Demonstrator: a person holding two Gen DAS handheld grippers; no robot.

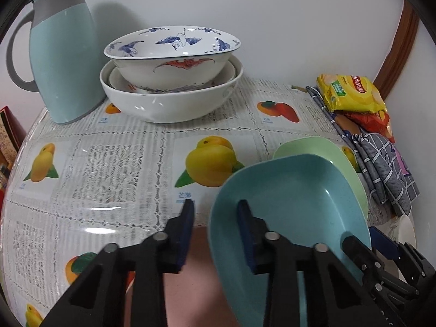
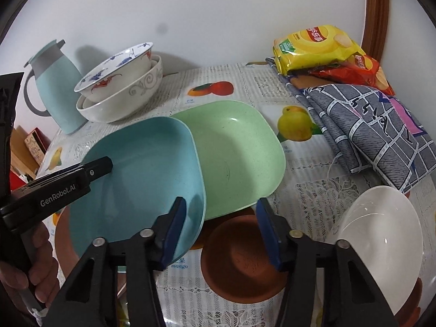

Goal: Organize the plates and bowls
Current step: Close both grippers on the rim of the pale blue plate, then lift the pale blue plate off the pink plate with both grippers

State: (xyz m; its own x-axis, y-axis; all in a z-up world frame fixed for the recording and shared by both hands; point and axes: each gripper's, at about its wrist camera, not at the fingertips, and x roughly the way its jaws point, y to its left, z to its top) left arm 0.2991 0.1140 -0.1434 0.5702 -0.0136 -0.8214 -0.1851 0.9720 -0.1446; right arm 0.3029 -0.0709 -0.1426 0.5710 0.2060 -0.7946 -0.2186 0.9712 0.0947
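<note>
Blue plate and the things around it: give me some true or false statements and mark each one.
1. The blue plate covers part of the green plate. True.
2. The patterned bowl stands alone on the table. False: it is nested in a stack inside a larger white bowl.
3. A pale blue pitcher stands beside the bowl stack. True.
4. The yellow snack bag lies on the blue plate. False: it lies far off, by the checked cloth.
5. The blue plate's rim sits between the fingers of the left gripper. True.
</note>
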